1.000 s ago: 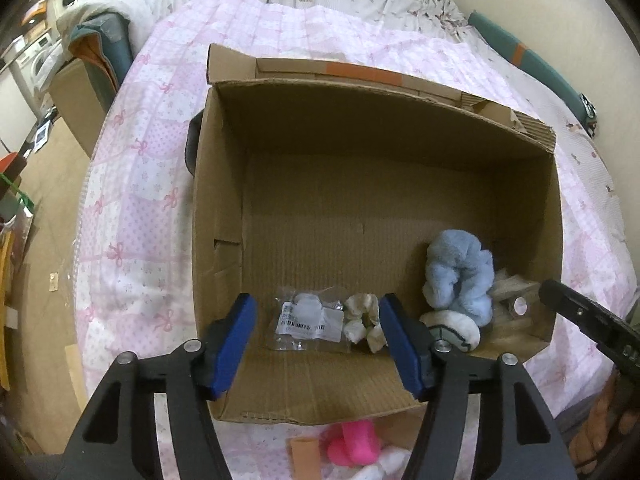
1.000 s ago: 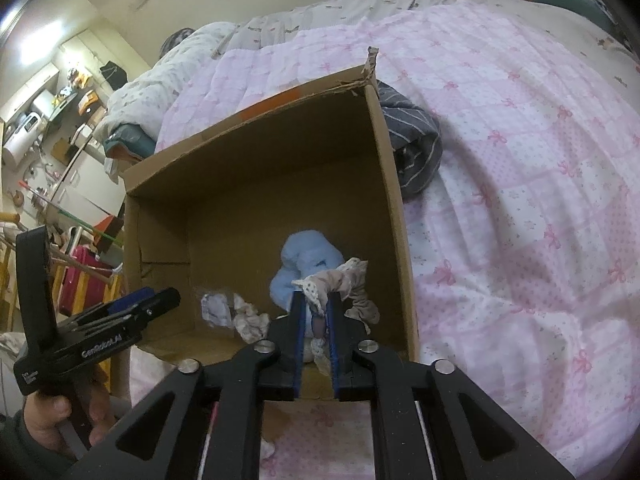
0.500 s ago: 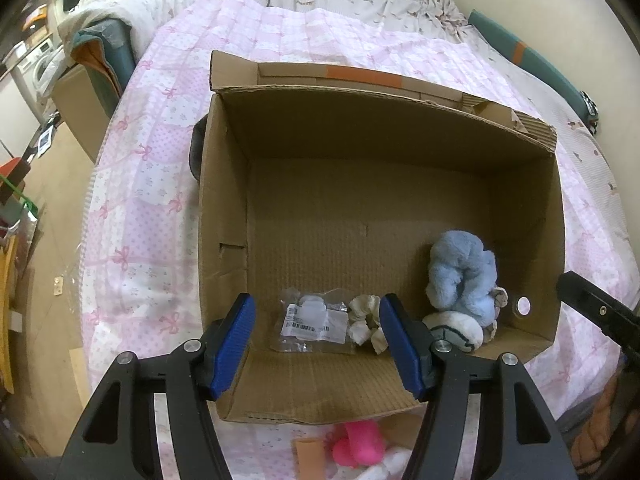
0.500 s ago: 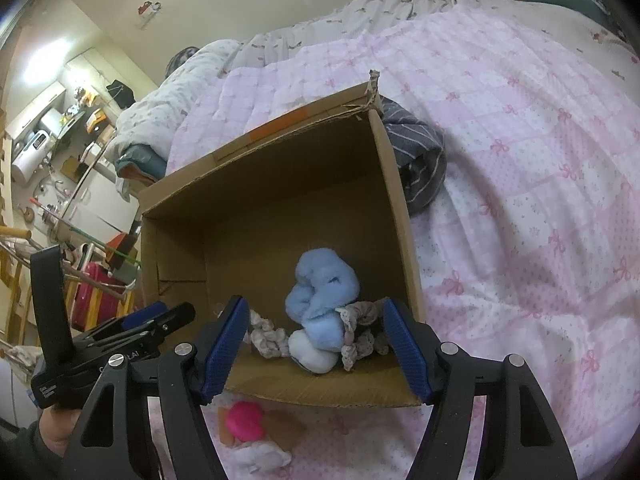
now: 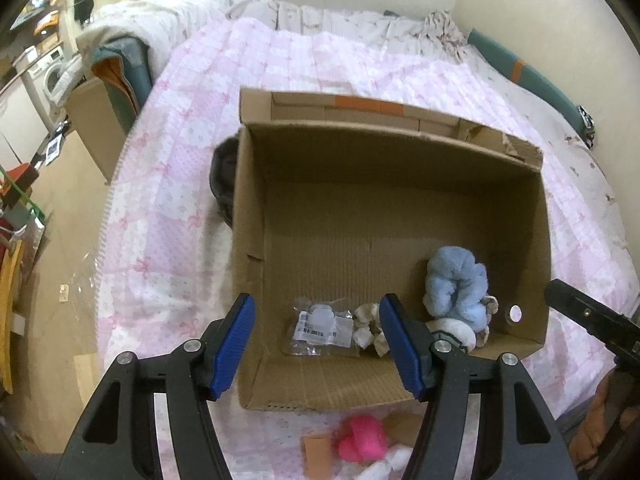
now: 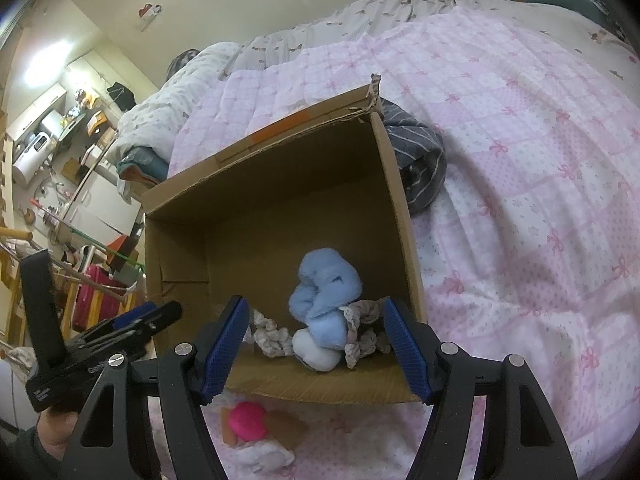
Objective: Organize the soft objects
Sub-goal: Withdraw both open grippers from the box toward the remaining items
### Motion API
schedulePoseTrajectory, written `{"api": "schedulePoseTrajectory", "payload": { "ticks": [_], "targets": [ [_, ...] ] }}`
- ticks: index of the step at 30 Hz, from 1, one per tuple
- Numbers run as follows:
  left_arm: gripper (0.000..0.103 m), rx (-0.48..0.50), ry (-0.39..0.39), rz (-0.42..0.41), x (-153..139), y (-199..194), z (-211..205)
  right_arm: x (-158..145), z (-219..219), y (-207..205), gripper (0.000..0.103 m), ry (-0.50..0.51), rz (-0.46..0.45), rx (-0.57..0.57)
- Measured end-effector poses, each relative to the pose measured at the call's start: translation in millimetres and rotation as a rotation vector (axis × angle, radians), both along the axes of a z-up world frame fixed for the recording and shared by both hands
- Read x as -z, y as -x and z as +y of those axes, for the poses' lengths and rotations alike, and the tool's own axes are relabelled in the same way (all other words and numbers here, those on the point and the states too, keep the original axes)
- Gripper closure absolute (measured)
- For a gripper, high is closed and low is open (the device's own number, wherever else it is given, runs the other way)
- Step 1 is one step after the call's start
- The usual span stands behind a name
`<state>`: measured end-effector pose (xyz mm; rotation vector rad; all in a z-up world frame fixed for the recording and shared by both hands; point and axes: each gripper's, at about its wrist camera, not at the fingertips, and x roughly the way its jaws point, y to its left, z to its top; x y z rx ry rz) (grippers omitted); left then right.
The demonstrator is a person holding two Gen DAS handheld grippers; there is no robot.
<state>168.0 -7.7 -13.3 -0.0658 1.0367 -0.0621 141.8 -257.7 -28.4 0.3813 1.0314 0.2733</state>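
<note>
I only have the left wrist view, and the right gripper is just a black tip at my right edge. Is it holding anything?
Observer: No. The right gripper has just been opening. Its jaws stand wide with nothing gripped, and the floral scrunchie lies in the box.
Operator: Anything outside the box's right wall?
Observer: A grey striped cloth lies on the quilt against that wall, near the torn corner.
</note>
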Motion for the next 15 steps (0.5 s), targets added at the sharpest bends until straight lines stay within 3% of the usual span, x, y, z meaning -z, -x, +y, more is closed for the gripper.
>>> {"api": "schedulePoseTrajectory", "payload": {
  "ticks": [15],
  "targets": [
    [0.042,-0.034,-0.002,0.023,-3.2,42.2,11.8,-11.9,0.5,22.9,0.029,0.051,-0.019,0.001]
  ]
}}
